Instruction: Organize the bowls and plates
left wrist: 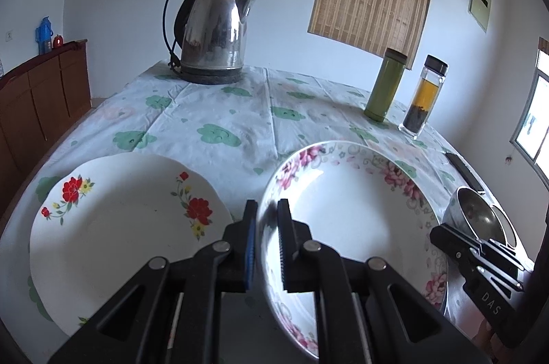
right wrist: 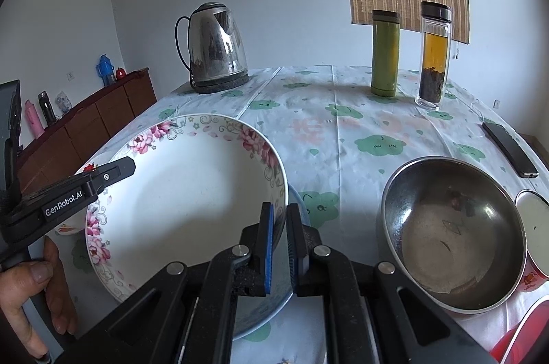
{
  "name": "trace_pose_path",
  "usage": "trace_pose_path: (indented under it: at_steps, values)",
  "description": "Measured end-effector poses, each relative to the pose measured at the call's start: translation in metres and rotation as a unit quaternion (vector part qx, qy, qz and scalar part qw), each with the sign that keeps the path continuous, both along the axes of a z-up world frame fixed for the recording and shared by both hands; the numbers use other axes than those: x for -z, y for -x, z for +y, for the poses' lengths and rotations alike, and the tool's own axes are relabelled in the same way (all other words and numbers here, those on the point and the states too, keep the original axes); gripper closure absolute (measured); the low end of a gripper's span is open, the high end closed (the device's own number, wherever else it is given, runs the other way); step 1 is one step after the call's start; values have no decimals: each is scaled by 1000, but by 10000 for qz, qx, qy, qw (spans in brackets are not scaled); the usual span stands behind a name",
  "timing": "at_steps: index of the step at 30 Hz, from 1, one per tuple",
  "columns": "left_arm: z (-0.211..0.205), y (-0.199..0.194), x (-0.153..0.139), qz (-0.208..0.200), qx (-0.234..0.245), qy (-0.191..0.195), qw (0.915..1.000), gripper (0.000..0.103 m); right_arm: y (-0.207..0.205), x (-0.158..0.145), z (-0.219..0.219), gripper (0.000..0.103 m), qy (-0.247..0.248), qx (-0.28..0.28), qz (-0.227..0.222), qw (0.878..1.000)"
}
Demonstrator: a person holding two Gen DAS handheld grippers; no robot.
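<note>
A deep white plate with pink flowers on its rim [left wrist: 353, 226] [right wrist: 185, 202] is tilted above the table. My left gripper [left wrist: 267, 240] is shut on its left rim. My right gripper [right wrist: 279, 244] is shut on its right rim. A blue-rimmed plate [right wrist: 274, 302] lies under it. A white plate with red flowers [left wrist: 120, 226] lies flat on the table to the left. A steel bowl [right wrist: 453, 233] [left wrist: 477, 216] stands to the right, next to a cup [right wrist: 533, 226].
At the back of the flowered tablecloth [right wrist: 343, 137] stand a steel kettle [left wrist: 212, 31] [right wrist: 216, 48], a green flask [right wrist: 385, 51] and a glass tea bottle [right wrist: 433, 55]. A phone [right wrist: 511, 149] lies at the right edge. A wooden cabinet [left wrist: 37, 96] stands left.
</note>
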State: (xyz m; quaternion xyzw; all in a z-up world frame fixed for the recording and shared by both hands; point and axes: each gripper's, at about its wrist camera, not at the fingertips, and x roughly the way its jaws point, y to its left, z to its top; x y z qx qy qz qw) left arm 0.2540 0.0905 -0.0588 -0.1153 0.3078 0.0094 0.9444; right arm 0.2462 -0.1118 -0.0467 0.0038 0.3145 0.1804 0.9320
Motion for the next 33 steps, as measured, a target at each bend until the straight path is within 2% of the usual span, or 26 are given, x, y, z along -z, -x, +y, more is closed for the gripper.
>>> trace_pose_path:
  at_steps: [23,33]
  values:
    - [-9,-7,9,250,207,-121,9994,95,-8,7,-6,95,98,95,264,9996]
    - [-12,-11,11,355,225,-205,9989,94,-8,6,-4,95,223,90,236,9994]
